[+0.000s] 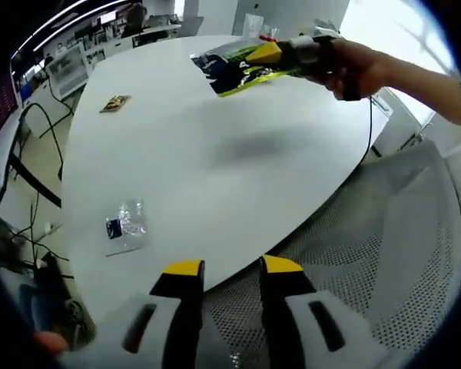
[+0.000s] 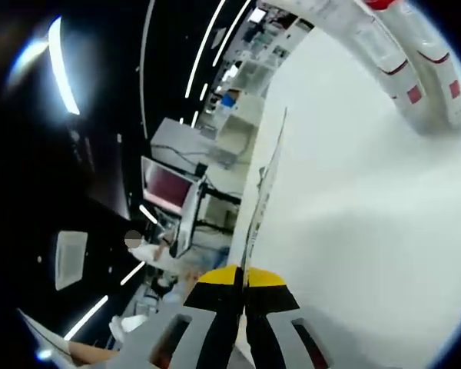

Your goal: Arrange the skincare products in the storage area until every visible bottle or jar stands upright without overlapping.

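Table (image 1: 215, 177), white and rounded, spreads ahead of us in the left gripper view. Our left gripper (image 1: 224, 270) hangs over its near edge, jaws apart and holding nothing, above a white mesh chair (image 1: 384, 246). A small clear sachet (image 1: 125, 226) lies flat on the table near it, and a small brown packet (image 1: 114, 103) lies farther off. Across the table, our right gripper (image 2: 241, 278) is clamped on a flat, shiny packet (image 1: 234, 65), lifted off the surface; seen edge-on in the right gripper view, its print is unreadable. We can make out no bottles or jars clearly.
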`<action>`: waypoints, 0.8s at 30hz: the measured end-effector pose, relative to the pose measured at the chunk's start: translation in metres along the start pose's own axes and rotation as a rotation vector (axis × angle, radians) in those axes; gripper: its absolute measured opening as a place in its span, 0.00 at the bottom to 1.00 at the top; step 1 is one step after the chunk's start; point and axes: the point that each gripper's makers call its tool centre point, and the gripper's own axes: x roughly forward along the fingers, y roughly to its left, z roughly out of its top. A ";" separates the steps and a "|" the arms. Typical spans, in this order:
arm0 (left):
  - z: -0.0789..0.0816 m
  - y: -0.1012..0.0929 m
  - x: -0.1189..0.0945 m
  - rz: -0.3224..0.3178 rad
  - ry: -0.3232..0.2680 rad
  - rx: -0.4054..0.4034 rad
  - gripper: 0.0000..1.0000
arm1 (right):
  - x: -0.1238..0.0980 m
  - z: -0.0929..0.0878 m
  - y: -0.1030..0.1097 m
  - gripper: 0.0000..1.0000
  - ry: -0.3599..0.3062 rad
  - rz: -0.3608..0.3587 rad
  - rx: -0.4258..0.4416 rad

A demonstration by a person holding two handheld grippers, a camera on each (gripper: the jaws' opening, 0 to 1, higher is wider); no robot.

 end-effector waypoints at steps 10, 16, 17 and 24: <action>-0.002 0.000 0.001 0.001 0.006 -0.002 0.21 | -0.013 0.006 -0.014 0.00 -0.026 -0.031 0.028; -0.002 0.001 0.001 0.001 0.008 -0.001 0.20 | -0.012 0.010 -0.015 0.00 -0.034 -0.034 0.031; -0.002 0.001 0.001 0.002 0.009 0.000 0.20 | -0.011 0.010 -0.015 0.00 -0.034 -0.033 0.031; -0.002 0.001 0.000 0.001 0.007 -0.001 0.20 | -0.009 0.006 -0.015 0.00 -0.021 -0.035 0.026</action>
